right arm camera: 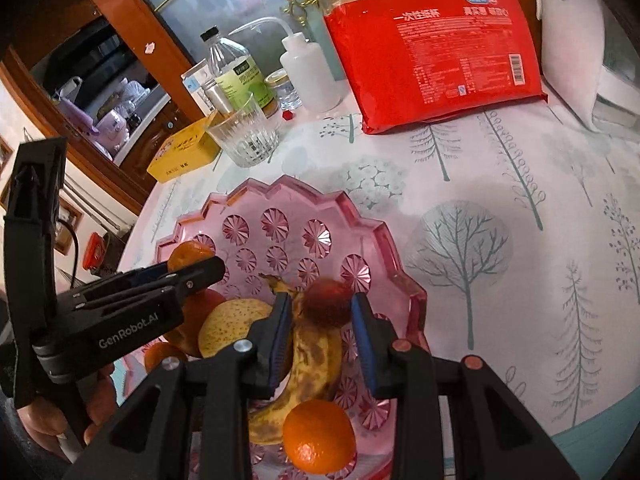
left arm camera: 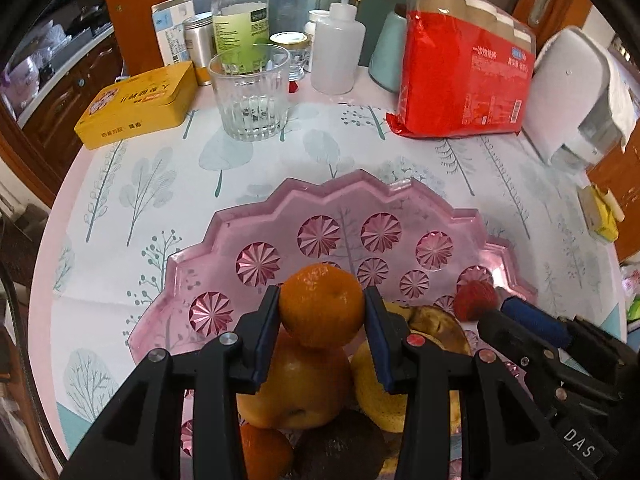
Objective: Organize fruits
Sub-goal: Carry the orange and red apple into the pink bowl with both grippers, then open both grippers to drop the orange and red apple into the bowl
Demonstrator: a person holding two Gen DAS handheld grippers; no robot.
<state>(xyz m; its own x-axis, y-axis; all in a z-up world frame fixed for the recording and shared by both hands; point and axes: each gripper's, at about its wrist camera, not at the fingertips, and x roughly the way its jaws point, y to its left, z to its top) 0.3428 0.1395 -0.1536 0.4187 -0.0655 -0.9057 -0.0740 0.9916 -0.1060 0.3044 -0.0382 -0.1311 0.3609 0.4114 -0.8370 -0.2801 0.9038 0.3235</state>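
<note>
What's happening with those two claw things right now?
Left gripper shut on small orange mandarin. Right gripper shut on small red fruit. Both over pink faceted glass tray.

Pink starburst-cut tray (left arm camera: 256, 216), orange mandarin (left arm camera: 322, 306), brown-spotted yellow banana (right arm camera: 310, 354), tree-patterned white tablecloth (left arm camera: 160, 176), red package (left arm camera: 464, 76)

The left gripper (left arm camera: 322, 312) hides much of the fruit beneath; the dark fruit (left arm camera: 340, 448) runs off-frame.
</note>
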